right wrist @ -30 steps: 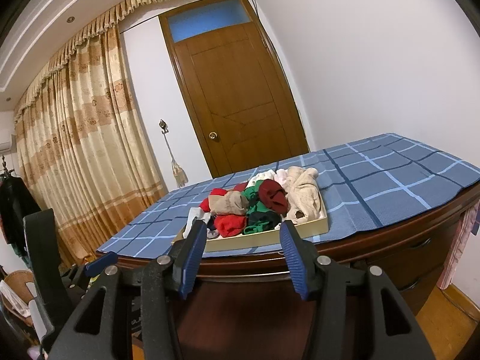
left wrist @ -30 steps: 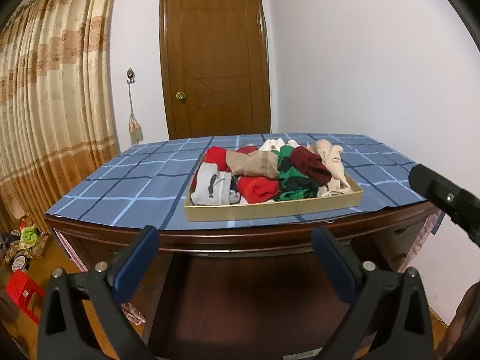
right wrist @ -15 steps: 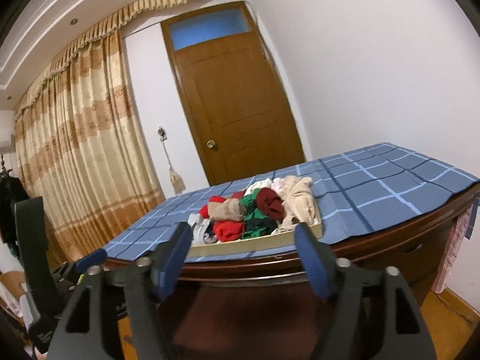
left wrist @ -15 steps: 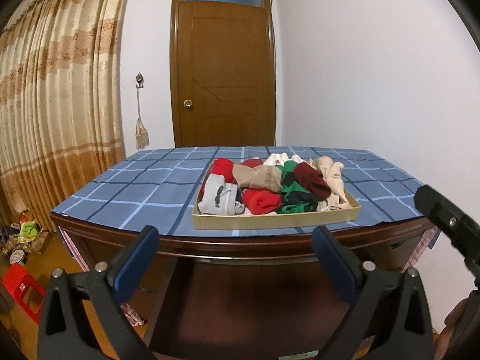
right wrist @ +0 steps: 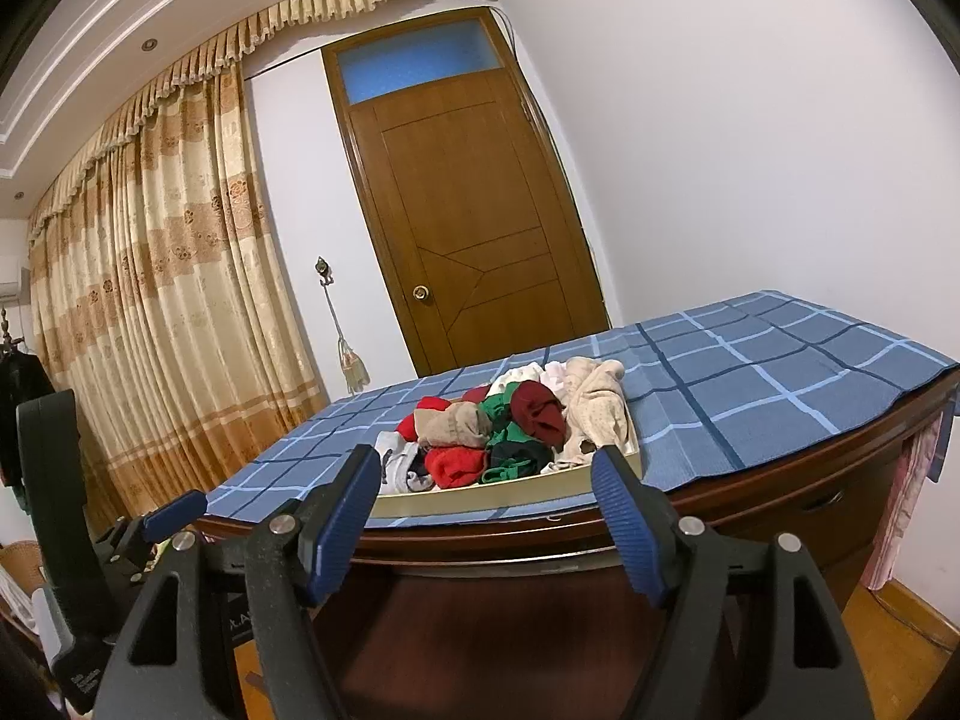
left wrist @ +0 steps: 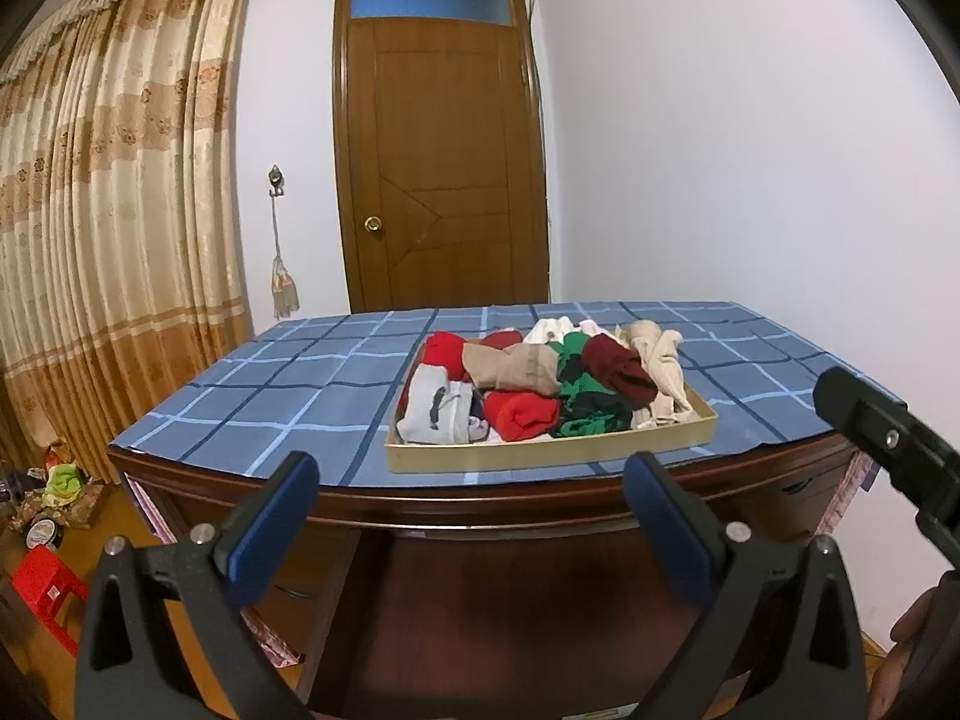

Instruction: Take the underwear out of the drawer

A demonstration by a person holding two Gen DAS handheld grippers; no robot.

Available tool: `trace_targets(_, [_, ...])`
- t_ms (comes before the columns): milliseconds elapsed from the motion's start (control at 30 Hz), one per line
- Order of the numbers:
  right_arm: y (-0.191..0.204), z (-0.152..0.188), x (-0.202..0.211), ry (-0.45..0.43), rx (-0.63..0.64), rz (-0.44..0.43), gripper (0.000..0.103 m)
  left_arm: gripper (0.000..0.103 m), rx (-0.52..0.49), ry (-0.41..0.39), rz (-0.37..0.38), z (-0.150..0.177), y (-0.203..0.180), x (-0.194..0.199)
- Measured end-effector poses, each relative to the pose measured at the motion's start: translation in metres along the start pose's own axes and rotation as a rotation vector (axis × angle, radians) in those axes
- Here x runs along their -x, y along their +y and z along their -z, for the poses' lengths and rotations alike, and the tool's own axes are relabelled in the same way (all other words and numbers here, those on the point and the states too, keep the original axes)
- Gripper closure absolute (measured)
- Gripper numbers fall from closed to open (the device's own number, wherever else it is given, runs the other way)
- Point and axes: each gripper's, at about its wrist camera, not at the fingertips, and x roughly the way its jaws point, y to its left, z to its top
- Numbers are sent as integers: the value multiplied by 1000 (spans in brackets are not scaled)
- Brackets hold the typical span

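We hold both grippers short of the desk (left wrist: 540, 510), in front of its near edge and clear of everything on it. Our left gripper (left wrist: 474, 525) has its blue-padded fingers (left wrist: 273, 525) spread wide with nothing between them, and the same goes for our right gripper (right wrist: 489, 531), whose fingers (right wrist: 345, 516) stand well apart and empty. From the left wrist view the right gripper's black body shows at the right edge, and from the right wrist view the left gripper sits low at the left. The underwear (left wrist: 540, 384) lies heaped in a shallow tan drawer (left wrist: 549, 456) that rests on the blue checked cloth (left wrist: 288, 396) covering the desk, close to the front edge and right of the middle. The heap mixes rolled and crumpled pieces: a grey and white one (left wrist: 435, 411) at the near left, red ones (left wrist: 525, 414) beside it, a tan one (left wrist: 516, 366) on top, green and dark ones in the middle, a dark red one (left wrist: 618, 369), and pale beige ones (left wrist: 663, 372) along the right side. Behind the desk stand a brown door (left wrist: 441, 180) and patterned curtains (left wrist: 114, 228).
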Motion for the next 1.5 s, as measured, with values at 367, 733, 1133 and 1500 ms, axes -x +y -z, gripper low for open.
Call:
trace_targets(367, [3, -1, 1, -4, 15, 2, 28, 0, 2, -9, -8, 0, 2, 2])
trace_targets(733, [4, 0, 2, -7, 22, 1, 28, 0, 4, -11, -14, -1, 3, 3])
trace_targets(1133, [4, 0, 1, -8, 24, 2, 28, 0, 11, -9, -17, -1, 7, 3])
trace_targets(1500, [4, 0, 2, -8, 24, 2, 28, 0, 16, -2, -12, 0, 9, 4])
